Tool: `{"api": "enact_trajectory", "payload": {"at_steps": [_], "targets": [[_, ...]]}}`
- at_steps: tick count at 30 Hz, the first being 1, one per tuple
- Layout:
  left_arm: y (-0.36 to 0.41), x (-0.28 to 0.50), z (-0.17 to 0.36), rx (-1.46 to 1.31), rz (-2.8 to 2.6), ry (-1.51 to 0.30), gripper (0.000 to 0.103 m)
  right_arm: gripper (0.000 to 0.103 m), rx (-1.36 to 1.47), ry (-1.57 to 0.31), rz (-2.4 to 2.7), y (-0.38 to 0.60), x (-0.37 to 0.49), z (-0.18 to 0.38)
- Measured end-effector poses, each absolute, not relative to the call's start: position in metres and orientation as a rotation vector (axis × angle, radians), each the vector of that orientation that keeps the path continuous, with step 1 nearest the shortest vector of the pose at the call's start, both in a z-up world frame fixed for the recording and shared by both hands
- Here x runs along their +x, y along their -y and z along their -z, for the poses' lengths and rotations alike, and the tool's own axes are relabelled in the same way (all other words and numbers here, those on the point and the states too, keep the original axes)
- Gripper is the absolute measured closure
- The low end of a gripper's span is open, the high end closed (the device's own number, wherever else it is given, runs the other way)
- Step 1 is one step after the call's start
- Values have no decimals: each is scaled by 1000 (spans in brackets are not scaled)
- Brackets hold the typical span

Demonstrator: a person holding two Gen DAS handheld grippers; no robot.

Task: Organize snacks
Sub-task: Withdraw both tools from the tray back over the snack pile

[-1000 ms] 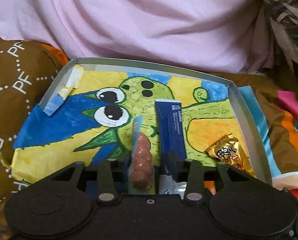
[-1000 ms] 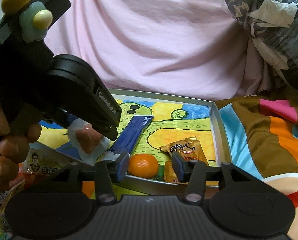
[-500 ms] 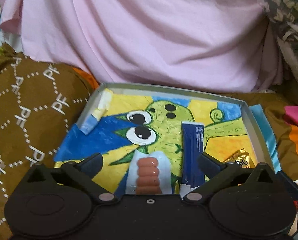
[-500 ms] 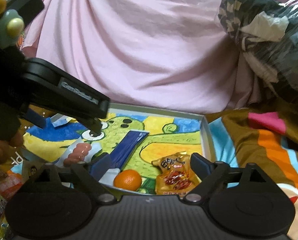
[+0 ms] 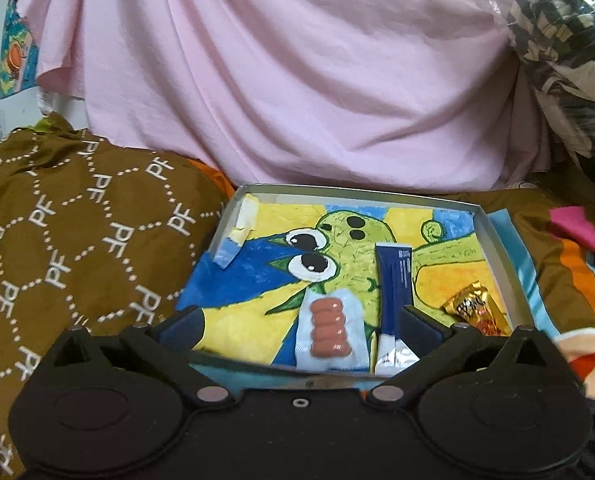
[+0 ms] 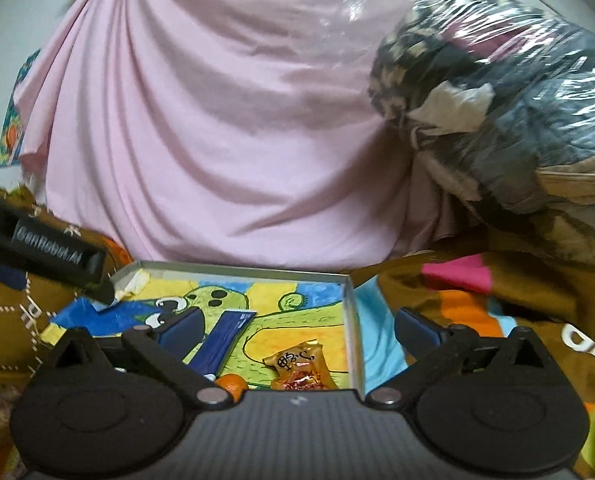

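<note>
A shallow grey tray [image 5: 497,240] with a cartoon drawing lies on the bedding. In it lie a sausage packet [image 5: 330,330], a dark blue stick packet [image 5: 395,280] and a gold candy wrapper [image 5: 471,308]. My left gripper [image 5: 299,326] is open and empty, pulled back above the tray's near edge. My right gripper [image 6: 299,330] is open and empty, above the tray [image 6: 351,320]. The right wrist view also shows the blue packet [image 6: 225,338], the gold wrapper [image 6: 299,366], an orange [image 6: 231,384] and the left gripper's finger [image 6: 57,258].
Brown patterned fabric [image 5: 77,248] lies left of the tray. A pink sheet [image 5: 297,80] hangs behind it. A striped colourful blanket [image 5: 569,264] lies on the right. A plastic-wrapped bundle [image 6: 497,92] sits at the upper right.
My left gripper let go of the sausage packet, which now lies flat in the tray, and drew back. My right gripper opened wide and rose away from the orange.
</note>
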State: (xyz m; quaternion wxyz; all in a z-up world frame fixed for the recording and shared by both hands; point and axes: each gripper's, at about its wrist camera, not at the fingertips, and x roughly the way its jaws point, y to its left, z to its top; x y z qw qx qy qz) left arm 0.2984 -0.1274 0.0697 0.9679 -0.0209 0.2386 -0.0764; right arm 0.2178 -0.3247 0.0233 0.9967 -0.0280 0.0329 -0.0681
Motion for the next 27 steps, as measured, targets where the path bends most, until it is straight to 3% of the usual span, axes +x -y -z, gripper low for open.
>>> {"api": "enact_trajectory", "payload": {"at_steps": [19, 27], "targets": [[78, 201, -54, 11, 150, -526, 1, 0, -35, -70, 73, 307, 127, -38], [52, 174, -39, 34, 150, -552, 1, 0, -29, -177, 18, 288, 108, -30]]}}
